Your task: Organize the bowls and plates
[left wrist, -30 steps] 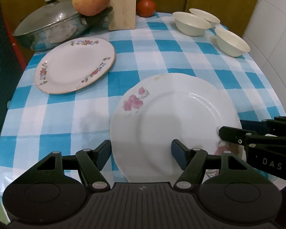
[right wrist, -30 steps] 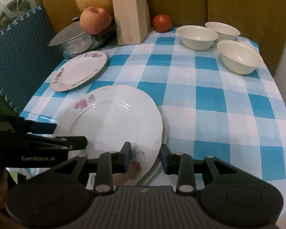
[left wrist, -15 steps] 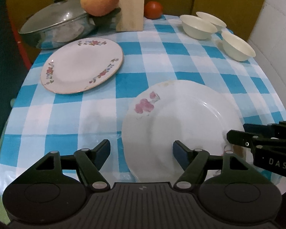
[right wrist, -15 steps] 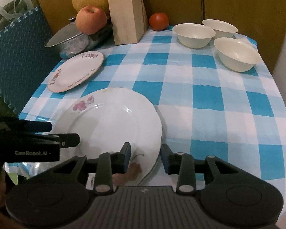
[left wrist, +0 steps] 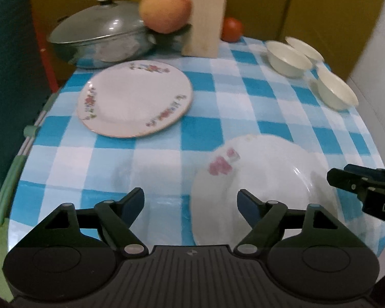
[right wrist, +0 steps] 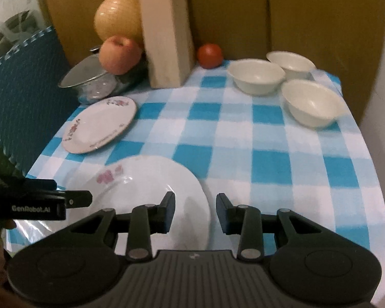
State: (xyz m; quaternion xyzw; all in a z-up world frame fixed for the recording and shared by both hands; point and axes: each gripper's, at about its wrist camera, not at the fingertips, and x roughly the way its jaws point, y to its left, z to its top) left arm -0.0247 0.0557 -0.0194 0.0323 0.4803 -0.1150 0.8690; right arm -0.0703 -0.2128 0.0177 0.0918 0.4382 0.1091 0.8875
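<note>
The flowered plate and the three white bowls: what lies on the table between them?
Nothing: only bare checked cloth lies between the flowered plate and the white bowls, as the right wrist view shows.

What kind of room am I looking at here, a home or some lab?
Most likely a home kitchen or dining corner. A checked tablecloth carries crockery, a lidded metal pot stands at the back, and a wooden knife block sits beside an apple and a tomato.

Large white china plate with pink flower print (left wrist: 264,179) lies flat, nearest. Smaller flower-rimmed plate (left wrist: 134,98) flat beyond-left of it. Three cream bowls (right wrist: 256,75) upright, clustered beyond-right.
</note>
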